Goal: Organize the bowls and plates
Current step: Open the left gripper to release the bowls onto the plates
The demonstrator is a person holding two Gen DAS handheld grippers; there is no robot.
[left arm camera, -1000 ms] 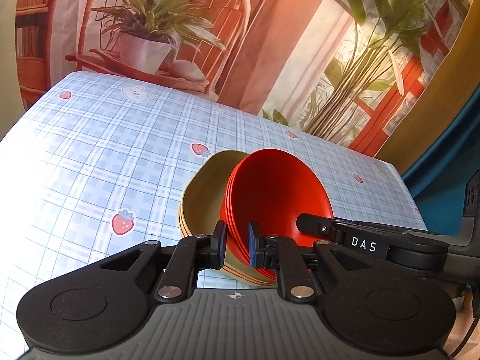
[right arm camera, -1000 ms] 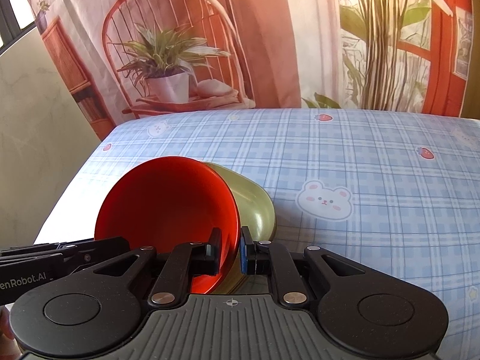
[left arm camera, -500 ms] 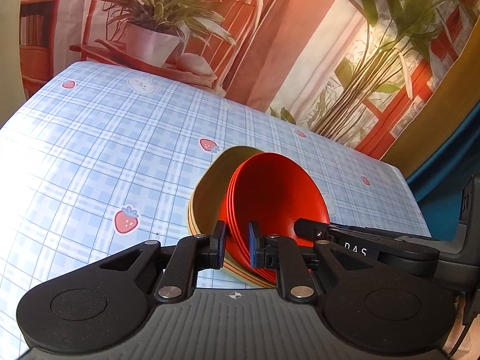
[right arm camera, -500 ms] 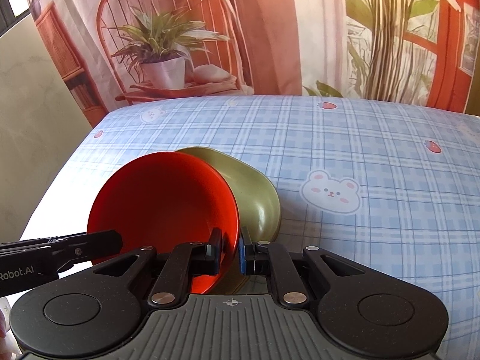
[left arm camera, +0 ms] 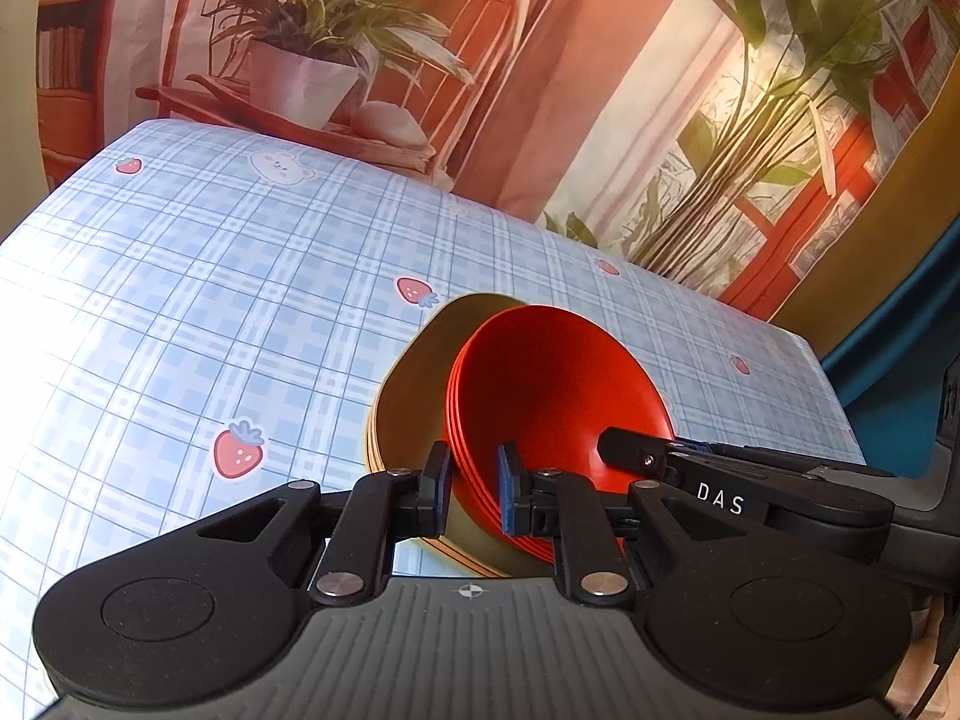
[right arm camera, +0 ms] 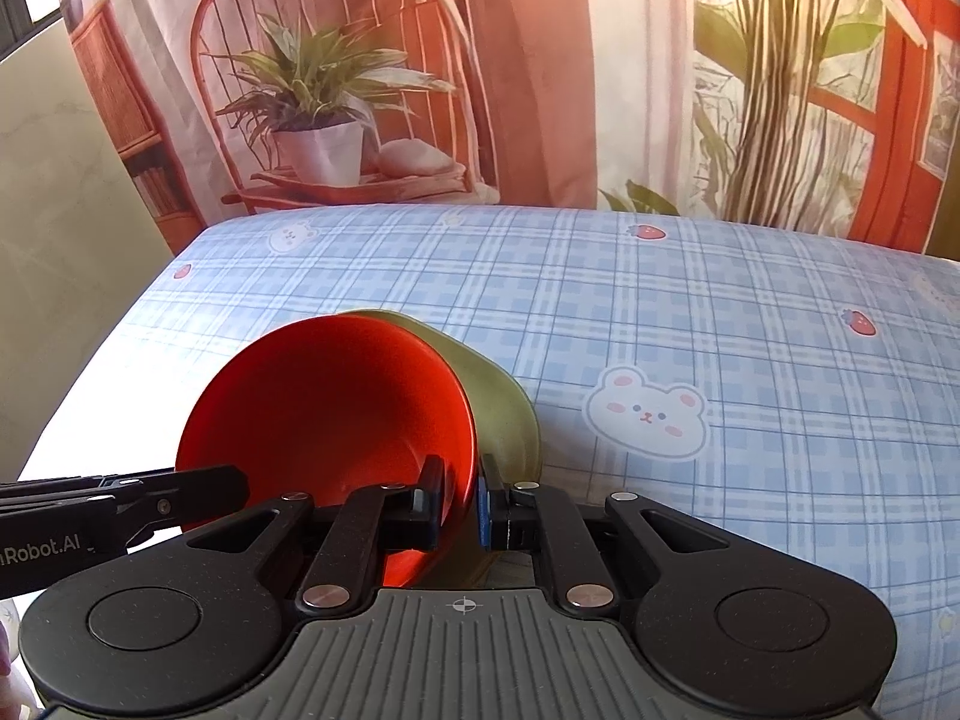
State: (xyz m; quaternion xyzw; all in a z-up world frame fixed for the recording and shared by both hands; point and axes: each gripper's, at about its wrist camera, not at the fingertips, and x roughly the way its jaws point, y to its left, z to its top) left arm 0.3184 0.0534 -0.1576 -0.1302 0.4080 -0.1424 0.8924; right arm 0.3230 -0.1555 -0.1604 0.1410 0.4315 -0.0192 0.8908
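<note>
A nested stack of red bowls sits inside a stack of olive-yellow plates. Both grippers hold the whole stack tilted above the blue plaid tablecloth. My left gripper is shut on the near rim of the red bowls. My right gripper is shut on the opposite rim of the red bowls, with the olive plates behind them. Each gripper's fingers show in the other's view.
The tablecloth has strawberry and bear prints. A printed backdrop with a chair and plants hangs behind the table. A grey wall is at the left.
The stack has moved a little farther out over the table, held by both grippers. Both grips stay the same.
</note>
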